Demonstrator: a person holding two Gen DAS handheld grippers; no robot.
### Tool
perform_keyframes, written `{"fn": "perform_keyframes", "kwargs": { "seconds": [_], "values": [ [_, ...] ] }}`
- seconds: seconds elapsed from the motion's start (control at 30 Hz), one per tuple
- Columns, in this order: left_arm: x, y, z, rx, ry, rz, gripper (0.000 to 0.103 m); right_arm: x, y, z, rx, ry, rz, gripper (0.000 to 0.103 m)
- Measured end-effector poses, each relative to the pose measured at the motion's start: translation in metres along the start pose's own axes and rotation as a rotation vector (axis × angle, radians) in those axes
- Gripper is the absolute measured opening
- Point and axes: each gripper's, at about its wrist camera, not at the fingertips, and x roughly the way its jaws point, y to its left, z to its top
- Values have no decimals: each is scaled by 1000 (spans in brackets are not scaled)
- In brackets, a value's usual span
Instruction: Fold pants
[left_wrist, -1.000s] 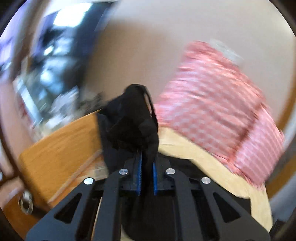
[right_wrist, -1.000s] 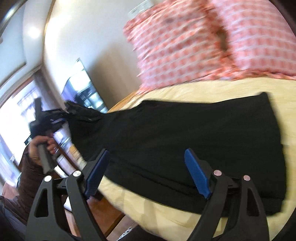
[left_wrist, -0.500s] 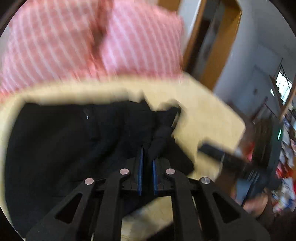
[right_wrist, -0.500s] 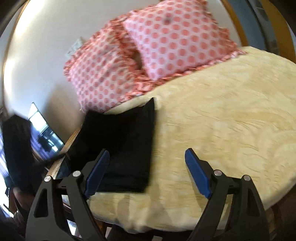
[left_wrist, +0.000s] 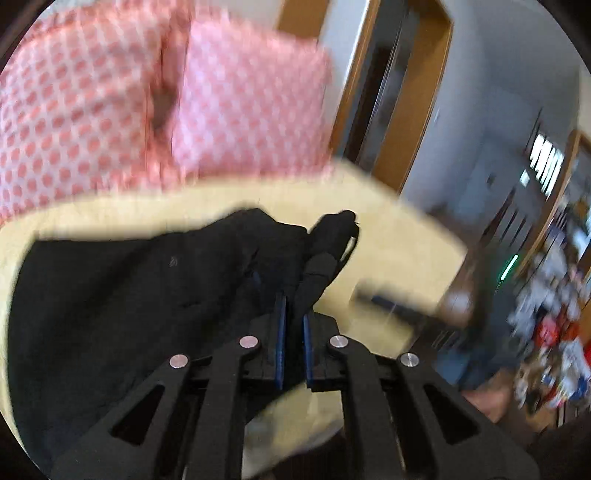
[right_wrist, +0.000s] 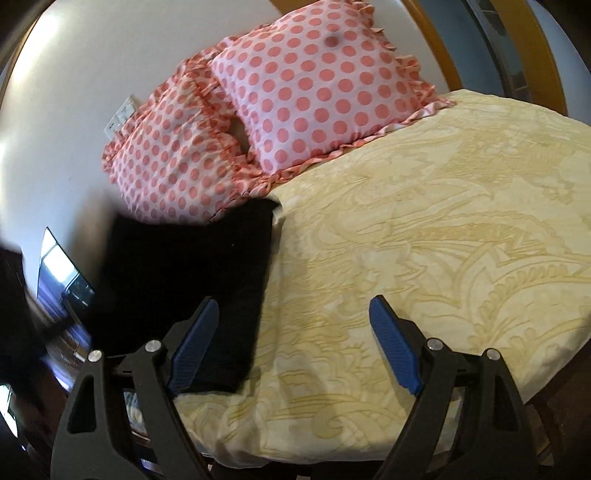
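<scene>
The black pants (left_wrist: 129, 295) lie on the yellow bedspread (left_wrist: 388, 251), near the bed's left side. My left gripper (left_wrist: 293, 314) is shut on a bunched end of the pants (left_wrist: 325, 251) and holds it above the flat part. In the right wrist view the pants (right_wrist: 192, 266) lie flat at the left, below the pillows. My right gripper (right_wrist: 293, 332) is open and empty above the bed's front edge, its left finger (right_wrist: 194, 339) over the pants' edge.
Two pink polka-dot pillows (right_wrist: 295, 92) lean on the wall at the head of the bed. The patterned yellow bedspread (right_wrist: 443, 240) stretches to the right. A doorway (left_wrist: 388, 92) and cluttered shelves (left_wrist: 554, 277) stand beyond the bed. A dark screen (right_wrist: 62, 273) is at far left.
My left gripper has swung the held end of the pants across from the wooden bed edge over the flat part. My right gripper has turned right, so the pants now sit at its left.
</scene>
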Motion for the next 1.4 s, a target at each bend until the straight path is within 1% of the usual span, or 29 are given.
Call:
{"fn": "perform_keyframes", "kwargs": {
  "seconds": [0.03, 0.07, 0.1, 0.17, 0.2, 0.3, 0.33, 0.37, 0.43, 0.47, 0.5, 0.53, 0.57, 0.6, 0.63, 0.67, 0.7, 0.77, 0.83, 0.87, 0.93, 1.0, 1.07, 1.13, 1.2, 1.23, 1.27, 1.3, 1.4],
  "values": [
    [13, 6, -11, -27, 45, -20, 7, -2, 0, 3, 1, -10, 3, 83],
    [17, 10, -19, -53, 62, -45, 7, -5, 1, 6, -3, -22, 5, 83],
    [17, 12, -23, -67, 57, -57, 7, -7, 3, 9, -11, -31, 9, 83],
    [7, 9, -28, -43, 37, -43, 7, -9, 10, 16, -30, -47, 32, 83],
    [5, 9, -29, -39, 36, -42, 8, -9, 17, 21, -42, -48, 64, 83],
    [-10, 11, -33, -33, 64, -88, 8, 2, 39, 28, -78, -7, 177, 83],
    [-21, 11, -37, -44, 84, -140, 8, 7, 47, 29, -101, 11, 197, 83],
    [-30, 14, -39, -57, 83, -169, 8, 11, 54, 28, -123, 27, 202, 83],
    [-51, 27, -41, -85, 43, -161, 9, 28, 73, 25, -194, 70, 204, 83],
    [-60, 37, -39, -101, 10, -119, 28, 36, 82, 22, -225, 91, 203, 83],
    [-67, 50, -38, -123, -23, -48, 50, 43, 87, 18, -241, 117, 205, 83],
    [-70, 60, -39, -145, -39, 15, 98, 50, 91, 15, -246, 143, 202, 83],
    [-73, 74, -40, -179, -60, 99, 102, 59, 93, 10, -252, 184, 185, 84],
    [-75, 91, -44, -218, -66, 173, 102, 66, 94, 4, -257, 221, 159, 85],
    [-73, 103, -47, -250, -45, 208, 102, 81, 93, -3, -280, 307, 98, 86],
    [-69, 114, -50, -283, -19, 230, 102, 83, 95, -7, -313, 312, 85, 87],
    [-67, 123, -54, -308, 0, 219, 102, 81, 103, -9, -382, 314, 63, 87],
    [-69, 125, -59, -304, 0, 190, 102, 79, 107, -2, -384, 323, 52, 85],
    [-80, 122, -51, -276, -21, 175, 102, 73, 102, 19, -323, 275, 77, 85],
    [-89, 123, -48, -277, -47, 162, 102, 75, 96, 32, -279, 262, 65, 85],
    [-103, 138, -32, -293, -111, 171, 102, 87, 84, 50, -217, 277, 51, 85],
    [-109, 155, -20, -311, -126, 199, 102, 110, 66, 61, -143, 329, 14, 76],
    [-102, 184, -7, -364, -89, 223, 102, 129, 53, 65, -96, 369, 0, 66],
    [-88, 207, -1, -408, -29, 217, 102, 146, 47, 63, -79, 412, -3, 65],
    [-67, 229, 0, -467, 48, 200, 102, 151, 47, 58, -95, 424, 3, 64],
    [-60, 233, 0, -483, 71, 187, 102, 151, 49, 57, -109, 421, 10, 59],
    [-52, 239, 0, -499, 96, 179, 101, 151, 51, 57, -113, 429, 34, 47],
    [-44, 241, 0, -506, 120, 169, 101, 150, 54, 55, -122, 436, 55, 43],
    [-31, 238, 0, -478, 154, 135, 98, 152, 55, 56, -145, 437, 22, 45]
  ]
}}
